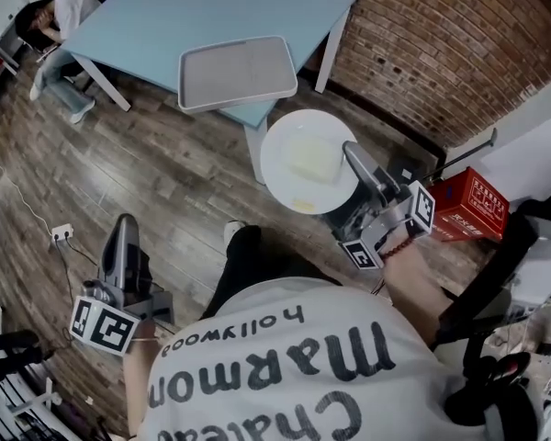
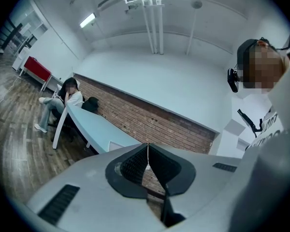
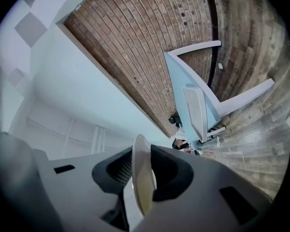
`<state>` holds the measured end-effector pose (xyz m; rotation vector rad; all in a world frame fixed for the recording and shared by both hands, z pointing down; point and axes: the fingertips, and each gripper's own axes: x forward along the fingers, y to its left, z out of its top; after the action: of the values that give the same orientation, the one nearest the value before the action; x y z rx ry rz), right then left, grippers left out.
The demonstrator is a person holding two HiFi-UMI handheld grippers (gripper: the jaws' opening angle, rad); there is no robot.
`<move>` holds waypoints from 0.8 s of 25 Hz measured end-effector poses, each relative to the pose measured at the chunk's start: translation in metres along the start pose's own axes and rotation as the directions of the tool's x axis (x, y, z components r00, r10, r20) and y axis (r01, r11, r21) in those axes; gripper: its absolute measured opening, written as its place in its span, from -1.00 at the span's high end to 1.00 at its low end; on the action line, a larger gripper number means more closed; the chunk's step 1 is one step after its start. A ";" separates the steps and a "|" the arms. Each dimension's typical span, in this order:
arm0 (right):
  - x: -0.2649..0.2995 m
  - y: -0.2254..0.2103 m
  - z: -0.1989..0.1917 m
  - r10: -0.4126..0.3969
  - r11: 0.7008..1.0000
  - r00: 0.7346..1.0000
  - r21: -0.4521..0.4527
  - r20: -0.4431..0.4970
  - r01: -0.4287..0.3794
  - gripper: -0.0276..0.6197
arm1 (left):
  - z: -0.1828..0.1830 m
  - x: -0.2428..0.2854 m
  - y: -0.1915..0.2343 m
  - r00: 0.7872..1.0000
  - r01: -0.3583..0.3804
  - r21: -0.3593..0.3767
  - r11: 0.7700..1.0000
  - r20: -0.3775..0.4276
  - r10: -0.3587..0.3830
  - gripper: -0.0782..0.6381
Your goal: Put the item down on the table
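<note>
While the right claw [image 1: 353, 152] grips the plate [image 1: 294, 145] face up by its rim, the left claw [image 1: 124, 226] is closed, empty.

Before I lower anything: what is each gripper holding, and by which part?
Right gripper clamps the white plate by its rim; left gripper is shut, empty.

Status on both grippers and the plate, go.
Left gripper shut, empty. Right gripper shut on white plate by its rim, short of the table. Tray occupies its near corner.
</note>
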<state>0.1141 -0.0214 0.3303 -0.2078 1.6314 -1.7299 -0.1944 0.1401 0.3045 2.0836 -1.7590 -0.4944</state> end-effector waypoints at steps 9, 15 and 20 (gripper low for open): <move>0.022 -0.003 0.033 0.015 0.999 0.996 -0.038 0.092 -0.011 0.64 | 0.008 0.074 0.020 0.994 0.110 -0.014 0.994 -0.025 -0.111 0.75; 0.061 -0.009 0.057 0.027 0.998 0.990 -0.054 0.142 -0.019 0.64 | 0.024 0.122 0.048 0.988 0.144 -0.020 0.989 -0.050 -0.145 0.75; 0.095 -0.025 0.069 0.018 0.999 0.987 -0.047 0.159 -0.011 0.64 | 0.038 0.151 0.076 0.988 0.138 -0.024 0.990 -0.074 -0.139 0.75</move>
<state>0.0761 -0.1349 0.3311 -0.3465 1.5532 -1.6229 -0.2541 -0.0227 0.3042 2.1916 -1.5696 -0.4627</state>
